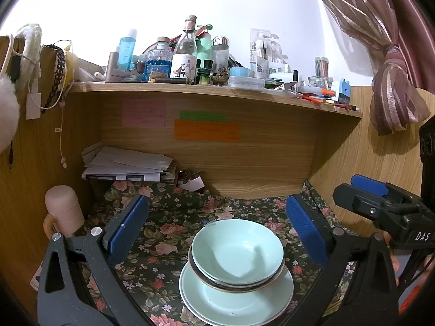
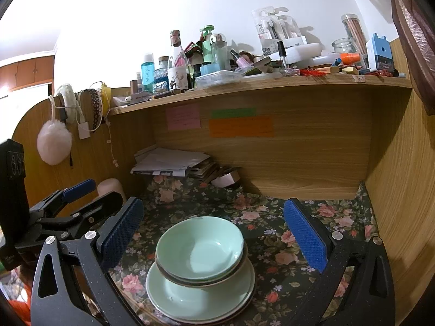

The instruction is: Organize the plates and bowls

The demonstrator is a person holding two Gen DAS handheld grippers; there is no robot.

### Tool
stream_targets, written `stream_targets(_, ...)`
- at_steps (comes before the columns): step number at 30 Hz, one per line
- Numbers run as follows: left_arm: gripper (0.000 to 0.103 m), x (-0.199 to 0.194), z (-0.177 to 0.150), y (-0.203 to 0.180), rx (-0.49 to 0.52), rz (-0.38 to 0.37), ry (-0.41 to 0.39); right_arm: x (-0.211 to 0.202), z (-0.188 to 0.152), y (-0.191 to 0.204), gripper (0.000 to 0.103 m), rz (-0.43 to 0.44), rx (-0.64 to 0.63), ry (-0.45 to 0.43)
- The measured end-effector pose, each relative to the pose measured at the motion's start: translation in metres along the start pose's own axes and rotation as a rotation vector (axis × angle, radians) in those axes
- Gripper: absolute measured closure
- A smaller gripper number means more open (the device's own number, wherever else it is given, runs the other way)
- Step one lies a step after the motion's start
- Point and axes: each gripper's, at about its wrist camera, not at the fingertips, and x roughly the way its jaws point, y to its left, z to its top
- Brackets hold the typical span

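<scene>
Floral-covered worktop (image 1: pixel 174 217) under shelf (image 1: pixel 217 92): bowls (image 1: pixel 236 247) stacked on plates (image 1: pixel 231 298), centred. Left hand-held gripper (image 1: pixel 217 231) and right hand-held gripper (image 2: pixel 214 231) spread wide, empty. Probably ceramic: rigid, slick, breakable; grip at rim.

Readable lettering showing in both wrist views

White letters "DAS" are showing on the black body of the right gripper (image 1: pixel 369 190) where it is reaching into the left wrist view. The blue bottle (image 1: pixel 126 51) on the upper shelf (image 1: pixel 190 89) is carrying vertical pale lettering that is staying too blurred to read. The pink note (image 1: pixel 143 112), green note (image 1: pixel 203 115) and orange note (image 1: pixel 207 130) are bearing faint handwriting that is not resolving into words.
</scene>
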Motion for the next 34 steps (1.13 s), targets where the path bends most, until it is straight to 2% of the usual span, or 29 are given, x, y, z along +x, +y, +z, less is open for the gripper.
stream_targets(27, 0.0, 0.003, 0.001, -0.015, -0.022, 0.01, 0.016, 0.0, 0.001, -0.004, 0.0, -0.002, 0.012, -0.004)
stream_targets(34, 0.0, 0.007, 0.002, -0.011, -0.037, -0.014, 0.032, 0.001, 0.0, 0.0, 0.0, -0.017, 0.021, -0.002)
